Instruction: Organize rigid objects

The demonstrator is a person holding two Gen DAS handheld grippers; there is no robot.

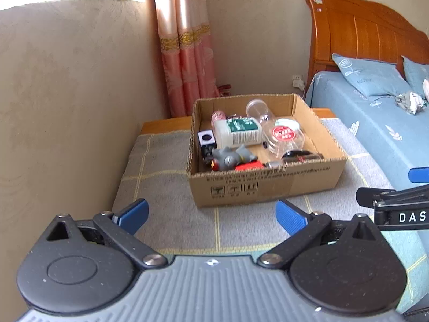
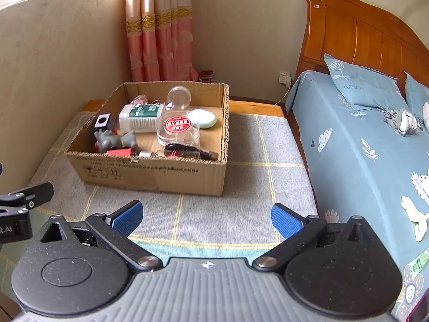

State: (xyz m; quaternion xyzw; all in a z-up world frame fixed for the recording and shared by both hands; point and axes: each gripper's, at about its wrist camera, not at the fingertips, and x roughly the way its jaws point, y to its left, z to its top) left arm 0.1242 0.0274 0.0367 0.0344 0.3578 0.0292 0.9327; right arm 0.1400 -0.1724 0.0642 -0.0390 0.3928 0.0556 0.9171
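Observation:
An open cardboard box (image 1: pixel 268 185) (image 2: pixel 150 173) sits on a grey checked mat. Inside lie a white bottle with a green label (image 1: pixel 238 132) (image 2: pixel 140 119), a clear tub with a red lid (image 1: pixel 284 135) (image 2: pixel 178 128), a clear cup (image 1: pixel 256 110) (image 2: pixel 179 96), a grey toy figure (image 1: pixel 233 157) (image 2: pixel 112 139), a black cube (image 1: pixel 206 137) (image 2: pixel 103 120), a pale green round case (image 2: pixel 205 118) and a dark tube (image 2: pixel 190 151). My left gripper (image 1: pixel 211 214) stands open and empty, short of the box. My right gripper (image 2: pixel 206 218) is open and empty too.
The grey mat (image 2: pixel 241 187) covers a low wooden platform. A beige wall runs along the left, with pink curtains (image 1: pixel 187 53) in the corner. A bed with a blue sheet (image 2: pixel 362 147), pillows and a wooden headboard borders the right. Part of the right gripper's frame (image 1: pixel 396 204) shows in the left wrist view.

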